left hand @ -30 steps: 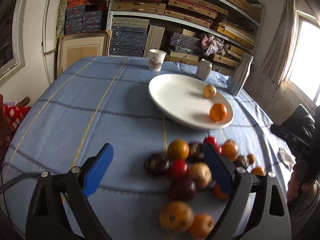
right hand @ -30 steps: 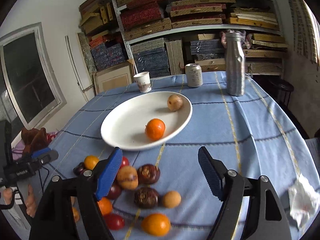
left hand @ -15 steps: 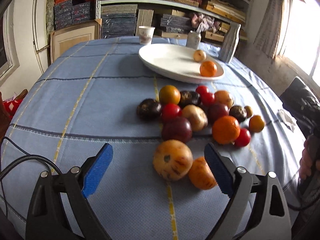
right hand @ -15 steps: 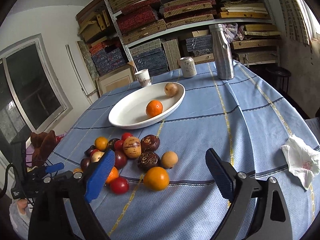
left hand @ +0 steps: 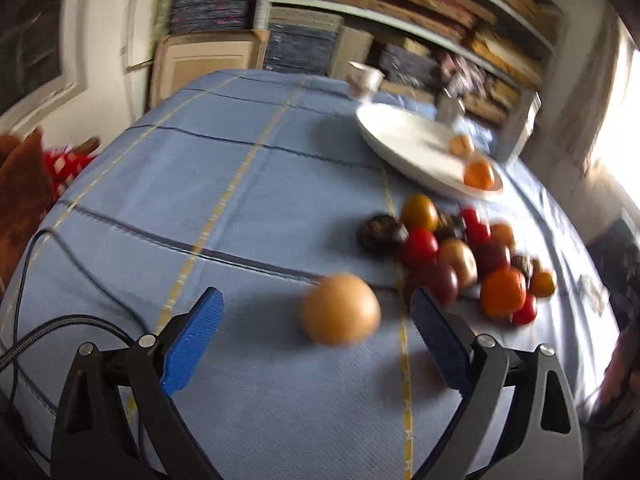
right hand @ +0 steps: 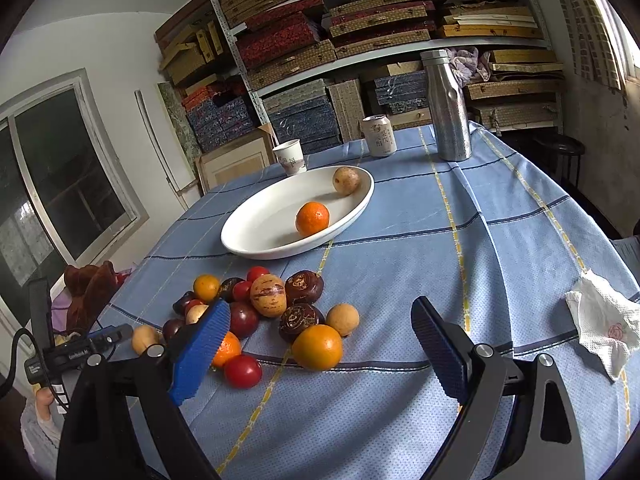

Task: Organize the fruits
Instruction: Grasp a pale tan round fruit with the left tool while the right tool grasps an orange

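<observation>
Several fruits lie in a loose pile (right hand: 268, 300) on the blue checked tablecloth, in front of a white oval plate (right hand: 260, 224). The plate holds an orange (right hand: 312, 218) and a tan fruit (right hand: 346, 180). My right gripper (right hand: 320, 306) hovers open over the near side of the pile, above a large orange (right hand: 317, 346), touching nothing. My left gripper (left hand: 316, 294) is open and low over the cloth. A blurred tan-orange fruit (left hand: 340, 308) sits between its fingers, clear of both pads. In this view the pile (left hand: 456, 256) and plate (left hand: 400, 136) lie to the right.
A paper cup (right hand: 291, 157), a drink can (right hand: 379, 136) and a steel bottle (right hand: 447, 106) stand behind the plate. A crumpled tissue (right hand: 602, 330) lies at the right table edge. A black cable (left hand: 36, 248) crosses the left table edge. Shelves of boxes fill the back wall.
My left gripper has dropped and swung left of the pile, bringing the tan-orange fruit between its fingers. My right gripper has pulled back from the plate and opened wider.
</observation>
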`<state>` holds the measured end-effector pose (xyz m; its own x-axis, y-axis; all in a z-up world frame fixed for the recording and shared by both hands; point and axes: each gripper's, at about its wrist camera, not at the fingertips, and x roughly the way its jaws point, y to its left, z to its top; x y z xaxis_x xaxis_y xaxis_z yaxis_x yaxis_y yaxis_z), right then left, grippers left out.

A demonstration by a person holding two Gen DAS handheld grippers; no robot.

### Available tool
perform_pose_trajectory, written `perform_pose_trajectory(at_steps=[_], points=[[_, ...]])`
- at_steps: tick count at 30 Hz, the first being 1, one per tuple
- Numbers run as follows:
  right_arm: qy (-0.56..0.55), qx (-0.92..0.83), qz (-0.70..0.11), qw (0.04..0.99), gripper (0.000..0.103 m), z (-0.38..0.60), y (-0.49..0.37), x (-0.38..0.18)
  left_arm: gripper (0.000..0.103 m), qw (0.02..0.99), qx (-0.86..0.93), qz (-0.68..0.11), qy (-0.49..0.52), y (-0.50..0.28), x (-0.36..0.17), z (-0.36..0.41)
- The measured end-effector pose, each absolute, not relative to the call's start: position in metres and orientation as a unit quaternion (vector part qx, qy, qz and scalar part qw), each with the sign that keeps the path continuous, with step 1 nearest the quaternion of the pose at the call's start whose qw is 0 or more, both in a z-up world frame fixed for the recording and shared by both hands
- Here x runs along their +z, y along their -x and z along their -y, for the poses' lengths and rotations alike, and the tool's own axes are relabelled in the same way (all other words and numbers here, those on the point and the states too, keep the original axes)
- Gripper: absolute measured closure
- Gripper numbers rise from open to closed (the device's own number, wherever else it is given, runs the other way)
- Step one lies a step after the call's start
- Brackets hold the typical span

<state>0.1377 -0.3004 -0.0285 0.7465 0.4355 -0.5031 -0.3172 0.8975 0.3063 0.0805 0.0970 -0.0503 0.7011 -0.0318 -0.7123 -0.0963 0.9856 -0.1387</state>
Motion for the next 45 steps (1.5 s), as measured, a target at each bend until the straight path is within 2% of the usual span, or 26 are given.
perform_pose_trajectory(at_steps=[5, 6, 8, 12, 16, 22, 26, 31, 33, 36, 37, 40, 45], points=[[-0.094, 0.203, -0.293, 0.929, 0.010, 0.297, -0.136, -0.028, 0.013, 0.916, 0.012, -0.397, 0.062, -0.084, -0.056, -0.089], [-0.094, 0.202, -0.294, 0.929, 0.010, 0.296, -0.136, -0.028, 0.017, 0.914, 0.012, -0.399, 0.072, -0.084, -0.057, -0.093], [-0.096, 0.203, -0.296, 0.928, 0.010, 0.296, -0.137, -0.029, 0.033, 0.911, 0.007, -0.404, 0.080, -0.083, -0.059, -0.095], [-0.092, 0.204, -0.297, 0.928, 0.010, 0.295, -0.137, -0.029, 0.038, 0.912, -0.005, -0.405, 0.063, -0.083, -0.060, -0.087], [-0.083, 0.205, -0.303, 0.927, 0.010, 0.291, -0.138, -0.031, 0.048, 0.910, -0.016, -0.412, 0.051, -0.084, -0.062, -0.080], [-0.046, 0.197, -0.337, 0.919, 0.010, 0.277, -0.145, -0.043, 0.049, 0.909, -0.019, -0.414, 0.046, -0.086, -0.063, -0.077], [-0.014, 0.192, -0.367, 0.910, 0.010, 0.265, -0.150, -0.055, 0.063, 0.909, -0.020, -0.412, 0.054, -0.086, -0.062, -0.079], [-0.004, 0.186, -0.388, 0.903, 0.010, 0.261, -0.155, -0.064, 0.063, 0.909, -0.024, -0.412, 0.061, -0.087, -0.062, -0.080], [-0.010, 0.185, -0.397, 0.899, 0.013, 0.262, -0.158, -0.067, 0.062, 0.909, -0.023, -0.412, 0.061, -0.087, -0.063, -0.081], [-0.011, 0.191, -0.409, 0.892, 0.027, 0.260, -0.162, -0.071, 0.059, 0.906, -0.023, -0.418, 0.059, -0.088, -0.065, -0.080], [-0.011, 0.194, -0.414, 0.890, 0.037, 0.259, -0.163, -0.072, 0.056, 0.903, -0.022, -0.425, 0.059, -0.090, -0.067, -0.080], [-0.019, 0.204, -0.429, 0.879, 0.053, 0.257, -0.167, -0.077, 0.056, 0.898, -0.025, -0.434, 0.064, -0.093, -0.071, -0.080], [-0.035, 0.212, -0.437, 0.873, 0.055, 0.258, -0.175, -0.079, 0.056, 0.899, -0.028, -0.432, 0.064, -0.092, -0.070, -0.079]])
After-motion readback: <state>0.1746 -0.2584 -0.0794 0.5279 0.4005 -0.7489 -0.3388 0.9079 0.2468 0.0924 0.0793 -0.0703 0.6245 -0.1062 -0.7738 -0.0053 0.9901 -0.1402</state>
